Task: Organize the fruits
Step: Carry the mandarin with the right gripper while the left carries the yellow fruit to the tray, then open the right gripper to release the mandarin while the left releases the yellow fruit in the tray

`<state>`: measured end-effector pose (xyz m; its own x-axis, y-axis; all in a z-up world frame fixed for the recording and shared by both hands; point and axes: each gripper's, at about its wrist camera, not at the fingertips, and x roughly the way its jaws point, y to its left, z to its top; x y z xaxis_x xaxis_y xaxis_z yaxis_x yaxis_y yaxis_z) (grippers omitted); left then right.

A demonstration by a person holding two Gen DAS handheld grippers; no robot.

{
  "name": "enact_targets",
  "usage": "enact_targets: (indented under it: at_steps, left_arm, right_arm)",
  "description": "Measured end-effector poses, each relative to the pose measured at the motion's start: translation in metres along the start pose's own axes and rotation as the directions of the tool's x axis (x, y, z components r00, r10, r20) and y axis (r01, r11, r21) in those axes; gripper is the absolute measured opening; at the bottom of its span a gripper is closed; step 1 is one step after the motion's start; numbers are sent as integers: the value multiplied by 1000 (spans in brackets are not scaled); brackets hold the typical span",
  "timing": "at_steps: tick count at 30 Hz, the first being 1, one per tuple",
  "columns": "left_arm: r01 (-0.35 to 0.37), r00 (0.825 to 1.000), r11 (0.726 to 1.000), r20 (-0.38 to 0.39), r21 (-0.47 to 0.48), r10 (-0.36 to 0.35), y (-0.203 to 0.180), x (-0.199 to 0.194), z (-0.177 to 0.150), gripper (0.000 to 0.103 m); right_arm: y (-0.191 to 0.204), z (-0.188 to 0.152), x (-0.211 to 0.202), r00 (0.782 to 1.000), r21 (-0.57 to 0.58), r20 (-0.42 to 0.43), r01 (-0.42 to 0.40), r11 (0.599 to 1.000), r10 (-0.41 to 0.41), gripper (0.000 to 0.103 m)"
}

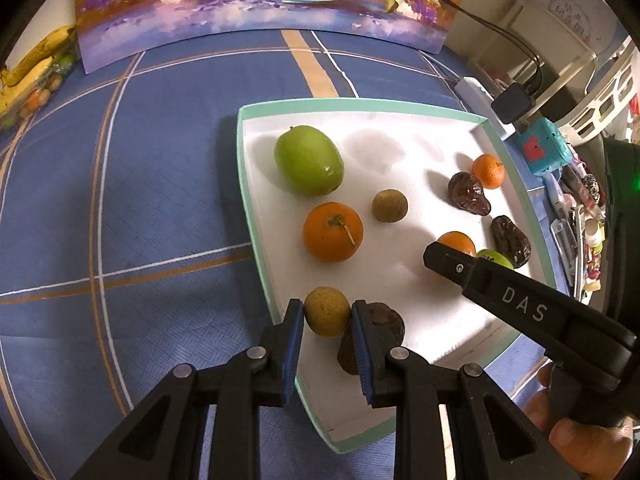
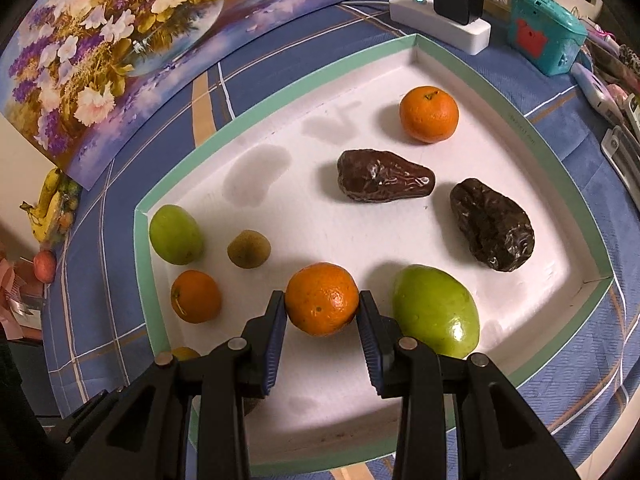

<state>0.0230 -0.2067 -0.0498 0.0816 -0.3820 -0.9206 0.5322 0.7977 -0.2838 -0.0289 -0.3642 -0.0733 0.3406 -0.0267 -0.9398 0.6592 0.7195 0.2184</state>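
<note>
A white tray with a teal rim (image 1: pixel 246 184) lies on a blue checked cloth. My left gripper (image 1: pixel 327 318) is shut on a small yellow-brown fruit (image 1: pixel 326 316) at the tray's near left edge, and a dark date (image 1: pixel 384 320) lies just behind its right finger. My right gripper (image 2: pixel 322 308) is shut on an orange (image 2: pixel 322 298) low over the tray. Beside that orange sits a large green fruit (image 2: pixel 436 316). Two dates (image 2: pixel 384 180) (image 2: pixel 494 224), another orange (image 2: pixel 429 114), a second green fruit (image 2: pixel 176 234), a small brown fruit (image 2: pixel 249 249) and a third orange (image 2: pixel 196 296) lie loose in the tray.
A flower painting (image 1: pixel 260 4) leans at the back of the table. Bananas (image 1: pixel 32 64) and other fruit lie at the far left. A white power strip (image 2: pixel 440 20) and a teal toy camera (image 2: pixel 544 32) stand behind the tray. A person's hand (image 1: pixel 572 436) grips the right tool.
</note>
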Motion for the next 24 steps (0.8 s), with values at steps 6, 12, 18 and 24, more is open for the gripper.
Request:
enact_targets:
  at_steps: [6, 12, 18, 24]
  left_arm:
    - [-7, 1000, 1000, -16, -7, 7, 0, 3, 2, 27]
    - [3, 1000, 1000, -21, -2, -3, -3, 0, 3, 27]
    - [14, 1000, 1000, -26, 3, -14, -5, -5, -1, 28]
    - [-29, 997, 1000, -74, -6, 28, -5, -16, -6, 28]
  right_arm:
    - [0, 2, 2, 1000, -1, -3, 2, 1000, -2, 37]
    - [1, 2, 2, 1000, 1, -1, 6, 1000, -6, 37]
    - [1, -1, -3, 1000, 2, 14, 9, 1000, -9, 39]
    - [3, -3, -12, 999, -10, 40, 20, 1000, -19, 48]
